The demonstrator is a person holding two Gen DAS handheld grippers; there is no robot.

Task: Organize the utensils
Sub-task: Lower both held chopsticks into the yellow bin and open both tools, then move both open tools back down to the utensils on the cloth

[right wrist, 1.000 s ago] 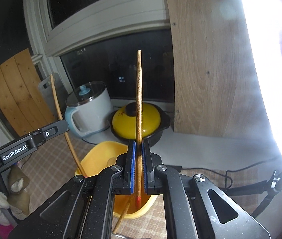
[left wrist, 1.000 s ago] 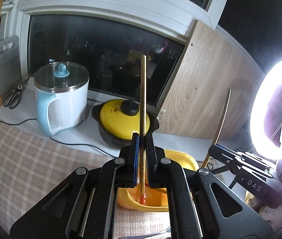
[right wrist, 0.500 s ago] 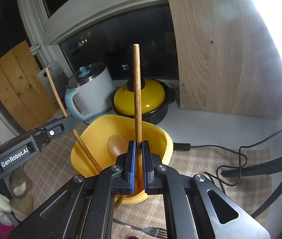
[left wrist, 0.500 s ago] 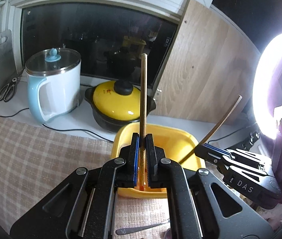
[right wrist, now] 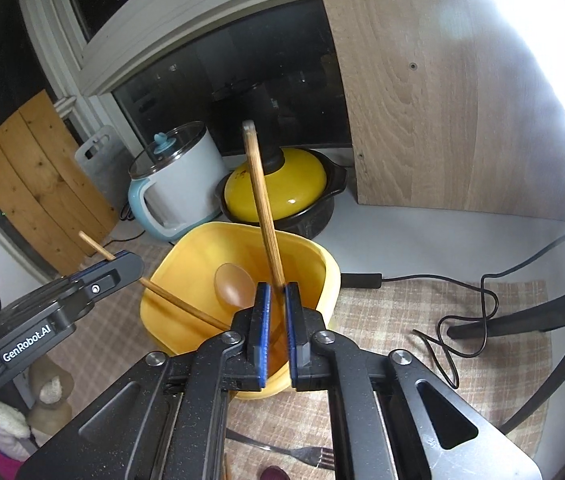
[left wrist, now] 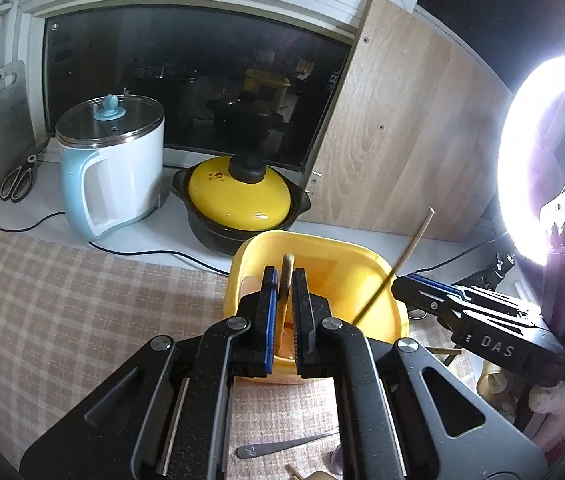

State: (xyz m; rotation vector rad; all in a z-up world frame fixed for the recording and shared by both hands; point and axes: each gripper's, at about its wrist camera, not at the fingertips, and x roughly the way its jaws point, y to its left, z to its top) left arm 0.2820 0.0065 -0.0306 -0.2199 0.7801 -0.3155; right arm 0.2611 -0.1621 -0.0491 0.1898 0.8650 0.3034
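Right wrist view shows us our right tool (right wrist: 275,294) over the yellow tub (right wrist: 334,276), its jaws having just been opening: the chopstick (right wrist: 260,196) stands between them, leaning against one pad, its lower end down inside the tub, so we read it as let go rather than gripped. From the same view our left tool (right wrist: 122,262) is clenched on a second chopstick (right wrist: 186,306) that slants down over the tub's left rim to the bottom, beside a brown wooden spoon (right wrist: 234,285) already lying inside. We judge the job well along: one spoon stowed, two chopsticks going in. Left to do, as far as we can see, are a fork (right wrist: 306,456) and a metal spoon (left wrist: 282,446) lying on the worktop just in front of the tub. The worktop (left wrist: 62,300) wears a beige checked cloth in front of the tub; behind the tub runs a white ledge carrying a yellow-lidded clay pot (left wrist: 242,204) and a pale blue electric pot (left wrist: 110,164) beside it. Behind those are a dark window, a pale wood panel behind the tub to the right, and a bright ring light (left wrist: 530,160) further right still.
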